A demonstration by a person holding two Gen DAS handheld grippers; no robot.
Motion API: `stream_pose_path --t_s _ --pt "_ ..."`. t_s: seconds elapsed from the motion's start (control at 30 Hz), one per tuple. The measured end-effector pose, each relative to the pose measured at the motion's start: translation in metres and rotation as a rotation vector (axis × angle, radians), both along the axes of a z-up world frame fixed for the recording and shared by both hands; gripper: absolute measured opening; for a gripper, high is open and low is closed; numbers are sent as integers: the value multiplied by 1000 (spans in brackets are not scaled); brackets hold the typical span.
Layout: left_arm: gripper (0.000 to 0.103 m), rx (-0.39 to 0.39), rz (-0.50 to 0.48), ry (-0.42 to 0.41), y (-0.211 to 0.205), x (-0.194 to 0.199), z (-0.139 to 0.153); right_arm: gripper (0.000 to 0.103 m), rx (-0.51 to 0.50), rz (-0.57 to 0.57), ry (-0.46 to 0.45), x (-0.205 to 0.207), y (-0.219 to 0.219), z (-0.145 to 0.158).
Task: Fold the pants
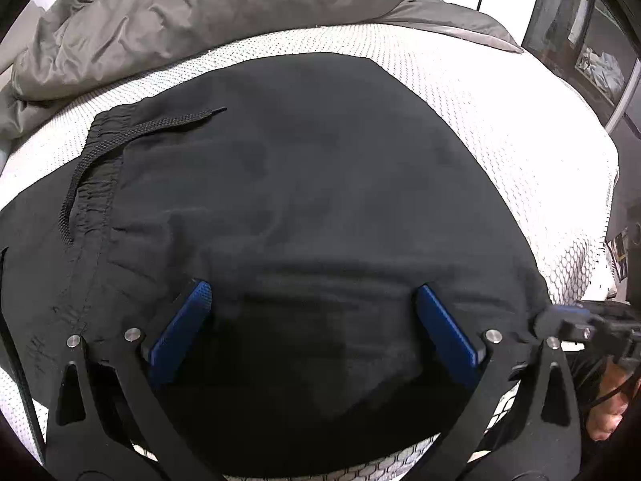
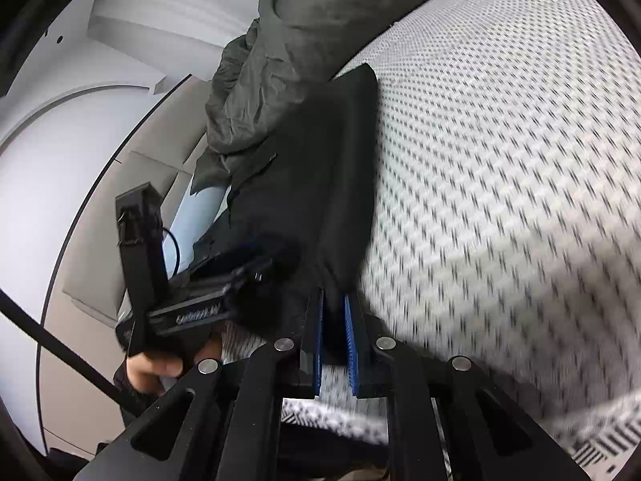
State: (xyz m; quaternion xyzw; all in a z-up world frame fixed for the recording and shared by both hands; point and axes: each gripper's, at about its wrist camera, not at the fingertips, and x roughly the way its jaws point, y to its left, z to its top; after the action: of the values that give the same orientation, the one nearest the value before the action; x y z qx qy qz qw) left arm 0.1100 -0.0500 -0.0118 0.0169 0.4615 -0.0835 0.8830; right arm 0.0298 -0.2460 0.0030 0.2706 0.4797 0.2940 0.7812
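Black pants [image 1: 300, 180] lie folded on the white mattress [image 1: 500, 120], waistband and drawstring [image 1: 120, 136] at the left. My left gripper [image 1: 312, 288] hovers over them, its blue pads [image 1: 184, 320] spread wide with nothing pinched. At the right edge of the left wrist view my right gripper [image 1: 551, 316] sits at the pants' near right corner. In the right wrist view my right gripper [image 2: 334, 300] is shut on the edge of the black pants [image 2: 320, 160], with fabric between the two blue pads. The left tool's black body [image 2: 188, 312] shows at the left, held by a hand [image 2: 160, 364].
A crumpled grey duvet [image 1: 200, 12] is heaped along the far side of the bed and touches the pants' far end [image 2: 280, 80]. A dark shelf unit [image 1: 593, 52] stands at the upper right. Bare patterned mattress [image 2: 500, 160] stretches to the right of the pants.
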Motion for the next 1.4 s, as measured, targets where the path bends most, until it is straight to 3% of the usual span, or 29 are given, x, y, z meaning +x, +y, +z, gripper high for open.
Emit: stream_pose_path --t_s 0.07,0.13,0.23,0.37,0.47,0.57,0.6,0.7,0.87,0.97,1.17,1.4 --pt "101 -5 8 -5 2 -6 5 10 -16 18 16 -4 0 4" --pt "100 -49 -7 -21 4 -11 16 14 -56 2 -27 -6 -6 16" --pt "100 -131 -84 -79 -5 -25 33 36 -130 -49 -106 7 -16 36" --pt "100 -75 -171 -94 -33 -25 25 49 -157 -50 -134 59 -7 43" --pt "101 -14 -164 -25 -44 -18 1 49 -227 -45 -89 111 13 33" --pt "102 93 -230 -60 -54 -26 -9 47 -238 39 -73 147 35 21" --pt "102 85 -235 -60 -51 -27 -12 31 -255 48 -103 150 36 19" --pt "102 64 -241 -50 -45 -26 -14 13 -277 69 -96 170 46 13" --pt "102 78 -251 -56 -50 -24 -16 12 -316 -2 -147 210 52 22" --pt "102 82 -249 -60 -50 -28 -15 15 -289 -56 -141 213 38 17" --pt "102 104 -251 -68 -51 -39 -15 18 -260 -42 -134 224 25 16" --pt "102 106 -262 -81 -52 -48 -17 12 -268 -92 -142 244 27 15"
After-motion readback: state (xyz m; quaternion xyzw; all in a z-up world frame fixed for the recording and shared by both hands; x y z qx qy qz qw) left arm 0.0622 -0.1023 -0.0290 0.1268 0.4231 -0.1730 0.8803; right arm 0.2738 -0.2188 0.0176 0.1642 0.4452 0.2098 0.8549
